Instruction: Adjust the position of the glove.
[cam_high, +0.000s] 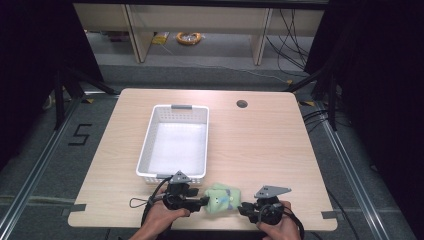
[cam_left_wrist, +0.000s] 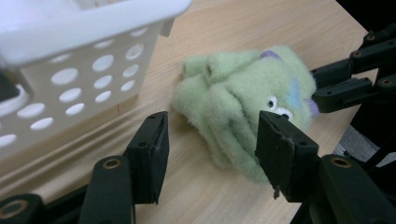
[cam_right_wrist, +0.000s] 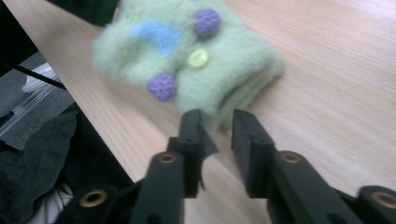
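At the near edge of the wooden table (cam_high: 260, 145), between the two hands, lay a small green fleece toy (cam_high: 222, 198), folded on itself, with purple knitted bobbles, a blue patch, a yellow button and a pair of sewn eyes. It looked like a soft monster-faced mitten or pouch, though the right gripper view was too blurred to say which.

The left gripper (cam_left_wrist: 210, 140) stood with its jaws wide apart, one on each side of the toy's near end and not yet pressing it. The right gripper (cam_right_wrist: 217, 135) came in from the opposite side, jaws only slightly parted and tips just short of the toy's folded edge, holding nothing.

By its look the toy would be very light, limp and compressible, with a pile that grips well against rubber pads and nothing to break. It would sag and unfold if lifted by a thin edge, so the thick bunched middle, where several layers stack, seemed the better place to pinch.

Beyond it, toward the left of the table's middle, stood an empty white perforated plastic basket (cam_high: 145, 150), its near rim just beside the left gripper.
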